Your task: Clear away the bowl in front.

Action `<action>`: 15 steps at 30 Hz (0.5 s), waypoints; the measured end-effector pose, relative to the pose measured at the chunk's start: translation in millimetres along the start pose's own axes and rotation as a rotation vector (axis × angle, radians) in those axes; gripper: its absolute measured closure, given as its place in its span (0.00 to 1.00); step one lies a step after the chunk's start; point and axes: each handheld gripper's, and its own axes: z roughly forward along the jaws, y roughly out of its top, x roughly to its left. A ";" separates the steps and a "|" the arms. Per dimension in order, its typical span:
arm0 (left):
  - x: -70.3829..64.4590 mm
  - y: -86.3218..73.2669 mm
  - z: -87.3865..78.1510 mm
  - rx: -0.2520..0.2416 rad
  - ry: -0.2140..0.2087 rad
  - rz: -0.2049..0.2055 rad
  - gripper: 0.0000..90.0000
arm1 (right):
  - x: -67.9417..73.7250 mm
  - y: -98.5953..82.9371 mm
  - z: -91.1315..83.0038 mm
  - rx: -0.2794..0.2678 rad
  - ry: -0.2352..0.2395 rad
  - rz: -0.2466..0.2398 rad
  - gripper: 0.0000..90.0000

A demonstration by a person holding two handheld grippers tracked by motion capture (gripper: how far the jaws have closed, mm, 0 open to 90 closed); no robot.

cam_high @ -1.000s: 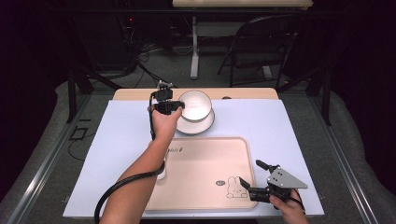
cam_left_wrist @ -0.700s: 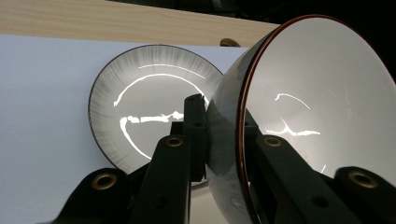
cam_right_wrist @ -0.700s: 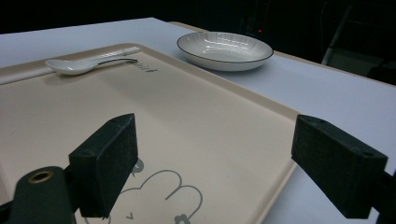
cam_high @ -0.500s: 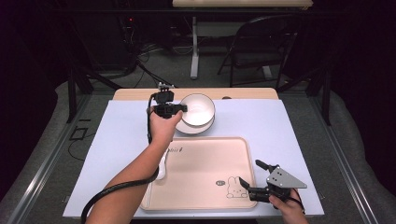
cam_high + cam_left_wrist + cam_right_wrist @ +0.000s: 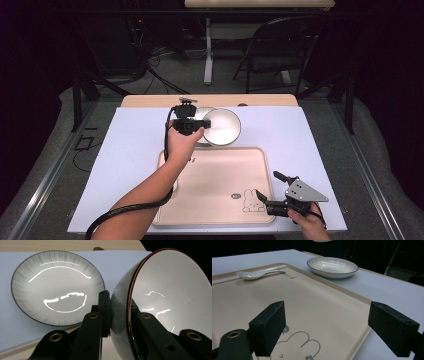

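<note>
Lifted off its plate (image 5: 56, 287) since a moment ago, the bowl (image 5: 222, 126) hangs tilted, its rim pinched by the left gripper (image 5: 186, 122). Right gripper (image 5: 267, 200) rests wide open and empty over the tray's (image 5: 210, 200) near right corner.

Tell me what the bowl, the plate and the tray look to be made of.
Bowl: likely glazed ceramic, white with a brown rim, sharp glossy highlights.
Plate: also glazed ceramic by its look, shiny, with grey radial streaks and a dark edge.
Tray: probably matte beige plastic, no glare, with a printed rabbit.

White-topped table (image 5: 125, 150): beige tray (image 5: 215, 200) near front edge, ribbed plate (image 5: 332, 267) behind tray.
</note>
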 end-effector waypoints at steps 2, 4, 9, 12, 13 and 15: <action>-3.4 -2.3 2.6 0.007 -0.007 0.006 0.90 | 0.4 0.0 -0.1 0.000 0.001 0.001 0.15; -6.3 -4.4 5.2 0.013 -0.015 0.013 0.90 | 0.4 0.1 -0.1 0.000 0.001 0.000 0.15; -11.9 -9.1 12.3 0.034 -0.028 0.022 0.90 | 0.1 0.1 0.0 0.000 0.002 0.000 0.15; -15.4 -12.2 17.6 0.042 -0.034 0.025 0.90 | 0.3 0.1 0.1 0.000 0.002 -0.001 0.15; -16.3 -13.1 18.8 0.048 -0.035 0.027 0.90 | 0.4 0.2 0.0 0.000 0.003 -0.002 0.15; -17.9 -15.1 21.7 0.052 -0.039 0.030 0.90 | 0.5 0.2 0.0 -0.001 0.003 -0.002 0.15</action>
